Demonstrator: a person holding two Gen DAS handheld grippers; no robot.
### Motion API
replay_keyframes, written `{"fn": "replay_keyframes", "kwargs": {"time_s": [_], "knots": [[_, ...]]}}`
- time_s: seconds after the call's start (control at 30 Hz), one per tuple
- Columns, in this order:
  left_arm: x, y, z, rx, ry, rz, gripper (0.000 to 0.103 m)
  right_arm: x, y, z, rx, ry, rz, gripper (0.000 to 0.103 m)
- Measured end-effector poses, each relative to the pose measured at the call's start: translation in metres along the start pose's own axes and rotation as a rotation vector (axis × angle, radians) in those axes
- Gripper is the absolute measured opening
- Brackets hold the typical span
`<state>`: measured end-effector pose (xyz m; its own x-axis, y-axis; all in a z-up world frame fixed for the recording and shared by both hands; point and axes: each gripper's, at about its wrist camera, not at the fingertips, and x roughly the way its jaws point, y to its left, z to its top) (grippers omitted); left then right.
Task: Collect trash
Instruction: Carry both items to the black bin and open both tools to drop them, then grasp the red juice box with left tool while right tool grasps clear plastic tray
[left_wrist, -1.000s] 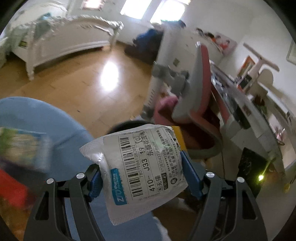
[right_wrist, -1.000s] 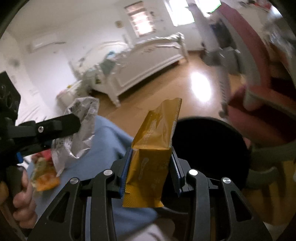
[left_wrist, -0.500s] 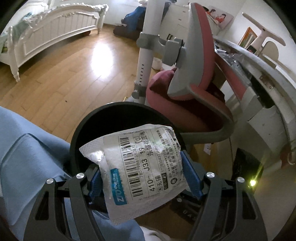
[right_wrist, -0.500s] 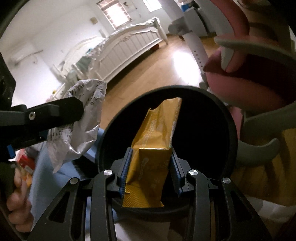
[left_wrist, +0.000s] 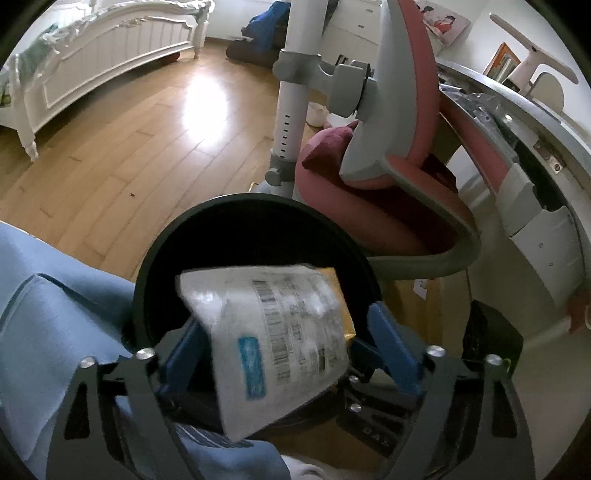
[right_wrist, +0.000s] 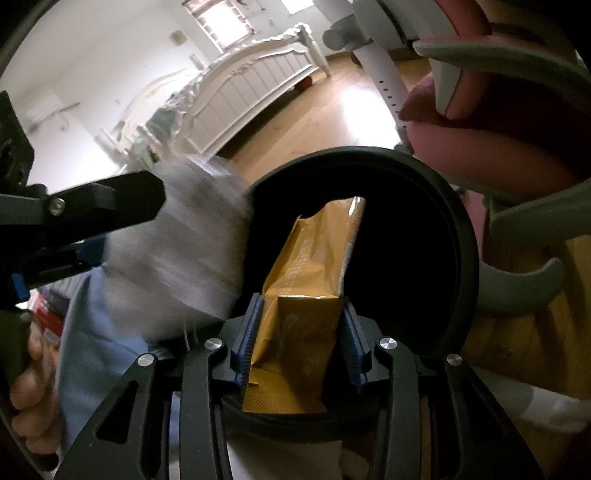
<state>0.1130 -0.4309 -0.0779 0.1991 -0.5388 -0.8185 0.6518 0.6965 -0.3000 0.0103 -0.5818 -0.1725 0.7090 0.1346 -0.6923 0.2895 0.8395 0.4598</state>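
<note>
A round black bin (left_wrist: 255, 201) stands on the wooden floor right below both grippers. My left gripper (left_wrist: 284, 321) is over its mouth with its jaws opening. The white parcel bag (left_wrist: 269, 332) with a barcode label is blurred and tilted between the blue pads, with a gap at the right pad. From the right wrist view, the same bag (right_wrist: 177, 251) is a grey smear beside the left gripper's finger (right_wrist: 110, 206). My right gripper (right_wrist: 303, 306) is over the bin's rim (right_wrist: 461, 236), its jaws opening. The yellow bag (right_wrist: 306, 288) stands upright between its pads, with a thin gap on the right.
A pink and grey chair (left_wrist: 388, 206) stands just beyond the bin, and a desk (left_wrist: 517, 122) curves off to the right. A white bed (left_wrist: 92, 48) sits far across the floor. Blue fabric (left_wrist: 48, 325) lies left of the bin. A hand (right_wrist: 29, 387) holds the left gripper.
Both grippers came down over the black bin. The left jaws have spread and the white bag has tipped and blurred between them. The right pads have drawn apart from the yellow bag.
</note>
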Motion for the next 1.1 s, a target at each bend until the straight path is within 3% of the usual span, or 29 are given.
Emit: {"fn": "replay_keyframes", "kwargs": {"time_s": [0.07, 0.27, 0.47, 0.67, 0.77, 0.9, 1.1], "knots": [[-0.002, 0.0, 0.0, 0.004, -0.006, 0.008, 0.088, -0.002, -0.001, -0.001, 0.007, -0.007, 0.001, 0.056], [-0.018, 0.002, -0.005, -0.003, -0.041, -0.012, 0.088, -0.01, 0.003, -0.004, -0.005, -0.015, -0.015, 0.058], [-0.074, 0.009, -0.018, -0.013, -0.14, -0.033, 0.088, -0.026, 0.034, 0.001, -0.065, -0.042, 0.012, 0.058], [-0.146, 0.045, -0.044, -0.087, -0.265, 0.008, 0.088, -0.043, 0.115, 0.016, -0.228, -0.074, 0.122, 0.058], [-0.183, 0.081, -0.061, -0.146, -0.322, 0.091, 0.088, -0.044, 0.171, 0.015, -0.348, -0.053, 0.2, 0.058], [-0.229, 0.144, -0.095, -0.286, -0.382, 0.218, 0.089, -0.039, 0.242, 0.005, -0.498, -0.01, 0.298, 0.058], [-0.266, 0.23, -0.144, -0.536, -0.428, 0.256, 0.09, -0.031, 0.336, -0.009, -0.681, 0.042, 0.42, 0.058]]}}
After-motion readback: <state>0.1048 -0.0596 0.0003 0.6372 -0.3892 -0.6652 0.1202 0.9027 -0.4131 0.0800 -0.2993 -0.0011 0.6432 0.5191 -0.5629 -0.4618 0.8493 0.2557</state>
